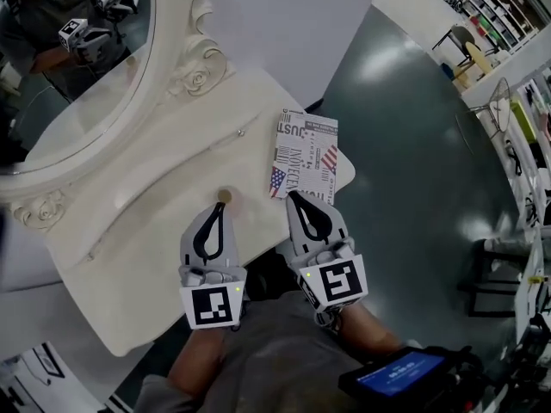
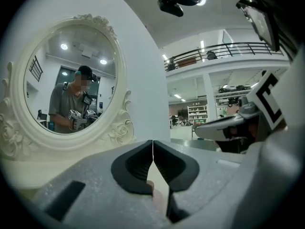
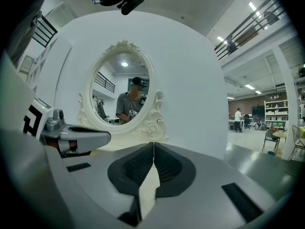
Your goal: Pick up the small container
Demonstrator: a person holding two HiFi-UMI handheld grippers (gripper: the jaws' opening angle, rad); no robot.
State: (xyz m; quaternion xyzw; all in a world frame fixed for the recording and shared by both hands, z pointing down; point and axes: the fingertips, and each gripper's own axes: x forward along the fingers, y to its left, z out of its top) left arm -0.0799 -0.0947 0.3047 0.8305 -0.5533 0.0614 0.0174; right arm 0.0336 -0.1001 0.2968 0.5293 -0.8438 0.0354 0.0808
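A small box-shaped container (image 1: 306, 156) printed with newspaper text and flags stands at the right end of the white dressing table (image 1: 146, 222). My right gripper (image 1: 294, 197) is shut and empty, its tip at the container's near edge; whether they touch I cannot tell. My left gripper (image 1: 220, 206) is also shut and empty, its tip just short of a small round tan knob (image 1: 225, 196) at the table's front. The left gripper view shows the left gripper (image 2: 152, 142) with pads together. In the right gripper view the right gripper (image 3: 153, 143) is the same. The container is hidden in both gripper views.
An ornate white oval mirror (image 1: 77, 76) stands at the table's back left and reflects the person with both grippers. A white wall panel (image 1: 284, 24) rises behind the table. Grey floor (image 1: 413, 188) spreads to the right, with chairs and shelves (image 1: 482, 24) far off. A blue-screened device (image 1: 400, 375) sits near my body.
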